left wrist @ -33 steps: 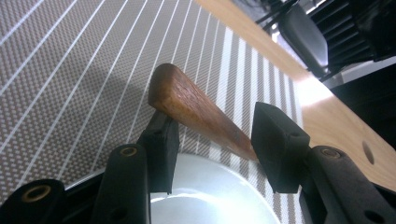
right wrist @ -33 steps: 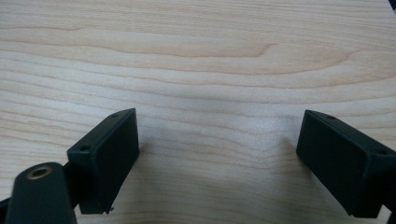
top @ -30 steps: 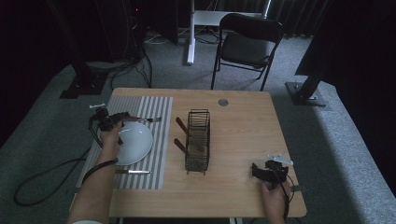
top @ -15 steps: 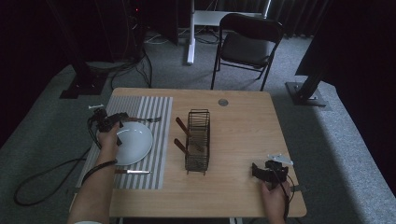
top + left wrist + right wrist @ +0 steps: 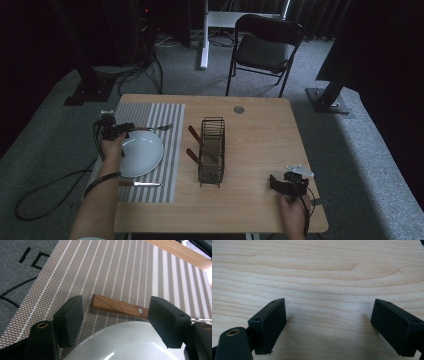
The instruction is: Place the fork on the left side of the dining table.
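I see my left gripper (image 5: 120, 129) spread over the fork handle (image 5: 117, 307) at the plate's (image 5: 141, 153) 11 o'clock on the striped mat (image 5: 167, 125), my right gripper (image 5: 328, 325) spread above bare wooden table (image 5: 260, 130), grey carpet (image 5: 50, 135) around.

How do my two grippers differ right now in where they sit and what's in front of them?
The left gripper sits over the striped placemat, its fingers either side of a wooden handle beside the white plate. The right gripper sits over bare table, nothing between its fingers. Both are open and hold nothing.
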Available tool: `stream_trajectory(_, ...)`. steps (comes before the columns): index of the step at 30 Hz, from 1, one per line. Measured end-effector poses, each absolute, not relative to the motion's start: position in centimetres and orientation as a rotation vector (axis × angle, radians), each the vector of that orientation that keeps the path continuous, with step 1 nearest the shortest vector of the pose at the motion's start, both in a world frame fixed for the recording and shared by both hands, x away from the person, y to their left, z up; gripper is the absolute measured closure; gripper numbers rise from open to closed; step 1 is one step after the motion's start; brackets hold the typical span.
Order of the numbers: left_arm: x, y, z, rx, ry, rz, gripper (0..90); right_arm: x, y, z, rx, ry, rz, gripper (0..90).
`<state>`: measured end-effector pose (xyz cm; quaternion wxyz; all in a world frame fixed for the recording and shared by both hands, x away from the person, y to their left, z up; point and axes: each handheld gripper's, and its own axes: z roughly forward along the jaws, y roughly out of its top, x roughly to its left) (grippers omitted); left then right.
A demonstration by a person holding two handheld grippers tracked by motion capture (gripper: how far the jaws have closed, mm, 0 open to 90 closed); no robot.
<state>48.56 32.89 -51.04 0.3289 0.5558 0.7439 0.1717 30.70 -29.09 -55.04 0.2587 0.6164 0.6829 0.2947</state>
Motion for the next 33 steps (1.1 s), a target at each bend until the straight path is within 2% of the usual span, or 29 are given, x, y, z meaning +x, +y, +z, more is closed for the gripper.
stream_trajectory(19, 46.1, 30.9, -48.9, 1.615, 1.808, 0.532, 25.8, 30.7, -29.1, -55.0, 1.671, 1.851, 0.799, 12.6)
stream_trajectory(33, 43.5, 30.0, -48.0, 1.644, 1.741, 0.556, 25.8, 30.7, -29.1, -55.0, 1.671, 1.851, 0.799, 12.6)
